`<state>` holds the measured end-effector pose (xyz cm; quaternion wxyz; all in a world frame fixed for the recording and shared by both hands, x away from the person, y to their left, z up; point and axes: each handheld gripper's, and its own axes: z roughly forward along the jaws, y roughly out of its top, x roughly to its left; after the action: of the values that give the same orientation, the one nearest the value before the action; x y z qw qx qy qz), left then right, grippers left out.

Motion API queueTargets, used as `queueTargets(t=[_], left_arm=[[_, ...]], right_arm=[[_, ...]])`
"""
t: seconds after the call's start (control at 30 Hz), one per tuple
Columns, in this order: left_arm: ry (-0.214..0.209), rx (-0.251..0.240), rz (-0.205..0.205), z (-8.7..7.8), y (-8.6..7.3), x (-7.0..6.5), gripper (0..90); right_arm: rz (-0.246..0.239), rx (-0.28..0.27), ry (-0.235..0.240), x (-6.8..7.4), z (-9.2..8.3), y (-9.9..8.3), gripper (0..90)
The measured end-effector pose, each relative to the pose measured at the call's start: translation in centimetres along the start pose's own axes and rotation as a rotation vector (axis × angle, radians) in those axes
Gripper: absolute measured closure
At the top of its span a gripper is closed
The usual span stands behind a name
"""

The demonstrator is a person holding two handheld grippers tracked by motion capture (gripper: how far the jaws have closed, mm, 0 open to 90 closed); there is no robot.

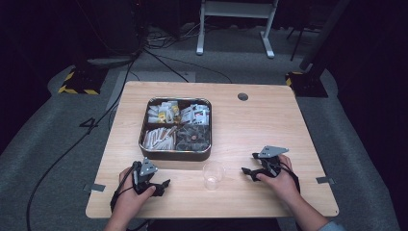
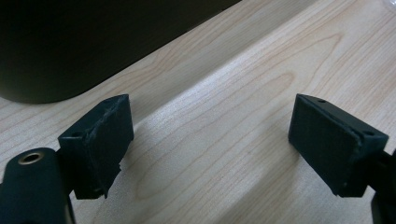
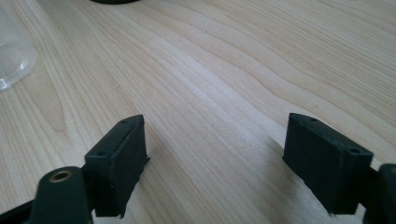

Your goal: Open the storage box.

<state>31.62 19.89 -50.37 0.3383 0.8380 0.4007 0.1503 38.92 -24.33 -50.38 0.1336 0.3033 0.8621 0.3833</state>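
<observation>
A clear plastic cup (image 1: pixel 213 174) stands between the spread left gripper (image 1: pixel 163 185) and spread right gripper (image 1: pixel 246 171), just before a dark, sachet-filled compartment tray (image 1: pixel 175 154) on the pale wooden table (image 1: pixel 255 125); gripper views show bare wood between jaws.

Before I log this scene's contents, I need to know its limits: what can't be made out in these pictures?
- Packets in the tray: too small in the high view to read or identify.
- Dark round item in the tray's near right compartment: too dim there to name.
- Clear cup: cut off by the left edge of the right gripper view, so nothing shows inside.
- Tray in the left gripper view: a dark wall, cut off by the top edge.
</observation>
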Motion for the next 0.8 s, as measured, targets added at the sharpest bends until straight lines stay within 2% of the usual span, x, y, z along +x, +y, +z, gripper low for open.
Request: queueTargets(t=[0.1, 0.23, 0.33, 0.5, 0.57, 0.63, 0.67, 0.8], left_arm=[[0.001, 0.0, 0.0, 0.0, 0.0, 0.0, 14.5], [0.001, -0.002, -0.006, 0.1, 0.0, -0.1, 14.5], [0.004, 0.001, -0.008, 0.0, 0.0, -0.1, 14.5], [0.014, -0.004, -0.015, 0.1, 0.1, -0.2, 14.6], [0.015, -0.004, -0.016, 0.1, 0.0, -0.3, 14.9], [0.018, -0.004, -0.018, 0.1, 0.0, -0.3, 14.9], [0.021, -0.002, -0.019, 0.0, 0.0, -0.4, 15.2], [0.026, -0.005, -0.022, 0.0, -0.1, -0.5, 15.3]], right_arm=[[0.009, 0.026, -0.009, -0.1, -0.3, 0.2, 28.3], [0.027, 0.028, 0.009, -0.3, -0.3, 0.6, 27.0], [0.009, 0.001, 0.001, -0.5, -0.8, 1.9, 26.9], [-0.023, 0.043, 0.01, -0.5, -1.1, 3.9, 30.0], [-0.032, 0.048, 0.03, -0.4, -1.0, 5.1, 30.7], [-0.035, 0.048, 0.037, -0.4, -0.9, 5.5, 30.8], [-0.04, 0.04, 0.049, -0.4, -0.8, 6.5, 30.8], [-0.048, 0.01, 0.07, -0.1, -0.7, 8.4, 30.8]])
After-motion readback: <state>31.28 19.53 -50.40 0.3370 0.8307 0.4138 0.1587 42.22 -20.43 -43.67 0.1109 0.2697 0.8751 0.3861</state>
